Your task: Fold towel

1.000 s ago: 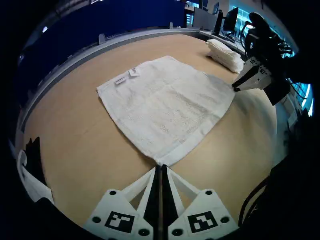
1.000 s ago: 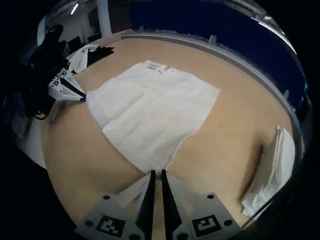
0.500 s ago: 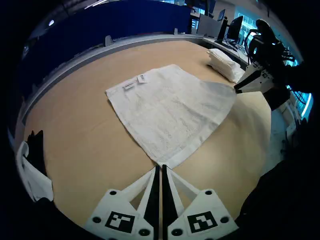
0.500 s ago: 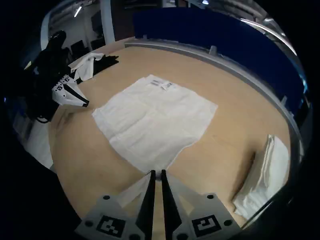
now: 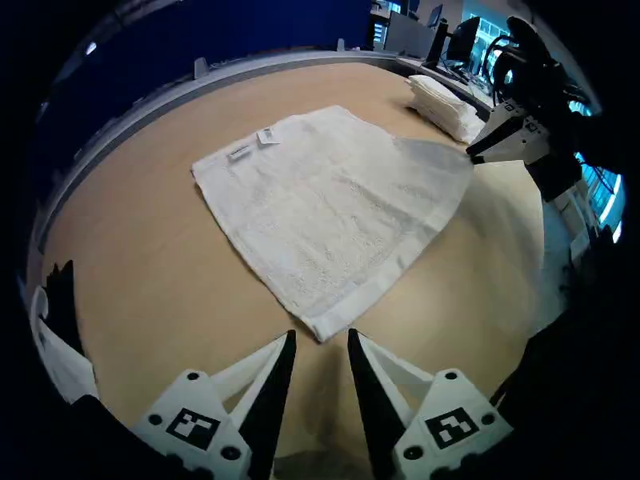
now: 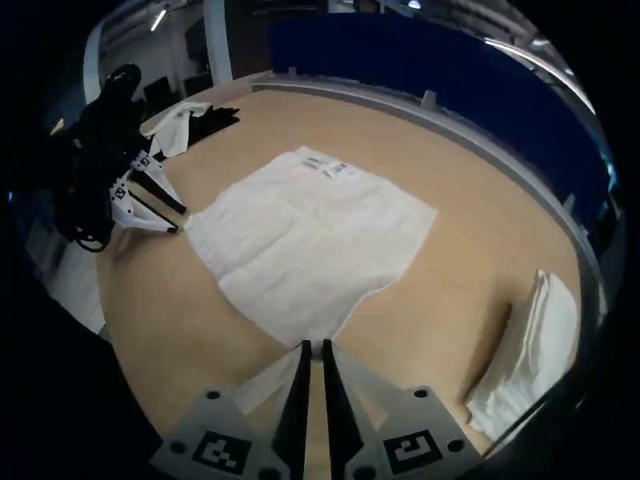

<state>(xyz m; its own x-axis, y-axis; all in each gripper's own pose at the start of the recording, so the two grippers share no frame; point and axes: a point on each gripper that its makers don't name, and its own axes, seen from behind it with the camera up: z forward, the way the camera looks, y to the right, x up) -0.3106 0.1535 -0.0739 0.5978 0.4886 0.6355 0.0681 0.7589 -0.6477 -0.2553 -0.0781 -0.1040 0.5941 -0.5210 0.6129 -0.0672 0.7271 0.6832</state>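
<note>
We see the white towel (image 5: 336,200) spread flat on the wooden table (image 5: 152,264), its two small tags near the far edge. Our left gripper (image 5: 321,333) stands open, fingers spread, with the towel's near corner lying on the table between the fingertips, touched by neither. From the right gripper view the same gripper (image 6: 181,221) gapes just beside that corner of the towel (image 6: 312,232). Our right gripper (image 6: 314,344) is closed to a thin slit, pinching the opposite corner; in the left gripper view this corner rises slightly off the table at its tip (image 5: 474,154). A stack of folded towels (image 5: 444,108) sits well apart, near the table's edge.
</note>
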